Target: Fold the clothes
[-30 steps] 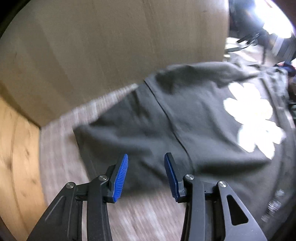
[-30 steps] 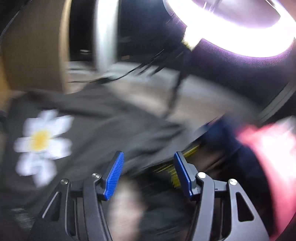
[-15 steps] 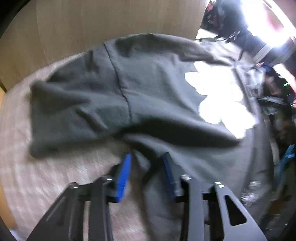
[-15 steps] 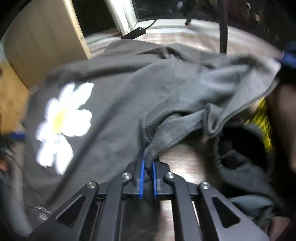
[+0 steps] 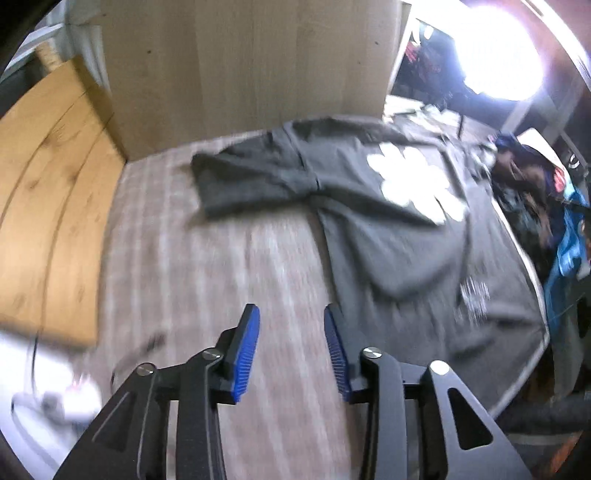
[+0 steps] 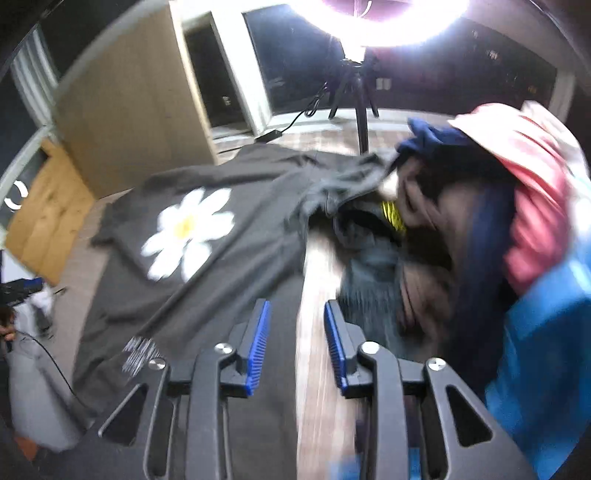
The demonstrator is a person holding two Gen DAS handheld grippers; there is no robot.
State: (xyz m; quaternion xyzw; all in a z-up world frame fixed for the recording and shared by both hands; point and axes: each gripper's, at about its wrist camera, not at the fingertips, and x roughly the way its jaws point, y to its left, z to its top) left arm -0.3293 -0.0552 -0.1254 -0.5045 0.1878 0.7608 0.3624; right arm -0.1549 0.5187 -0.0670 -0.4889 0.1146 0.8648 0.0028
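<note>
Count: one dark grey T-shirt (image 5: 388, 221) with one white daisy print (image 6: 188, 230), laid out flat; one heap of mixed clothes (image 6: 480, 229) beside it, with pink, navy, blue, brown and yellow-striped pieces, too blurred and tangled to number. Two grippers, one per view.

Surface: the shirt lies on a pale striped covering (image 5: 229, 266). One sleeve spreads toward a light wooden cabinet (image 5: 251, 70); an orange-toned wood panel (image 5: 48, 177) stands to the left of that. In the right wrist view the far sleeve reaches the heap and touches it. A ring light (image 6: 395, 18) on one tripod (image 6: 360, 99) stands behind, before dark windows; a black cable runs across the floor there.

Grippers: your left gripper (image 5: 291, 343) hovers over bare covering just beside the shirt's side edge; its jaws are part-way apart and opening, nothing between the blue pads. Your right gripper (image 6: 297, 339) hangs above the strip of covering between the shirt's edge and the heap, jaws likewise part-way apart and opening, nothing held. Both views are motion-blurred.
</note>
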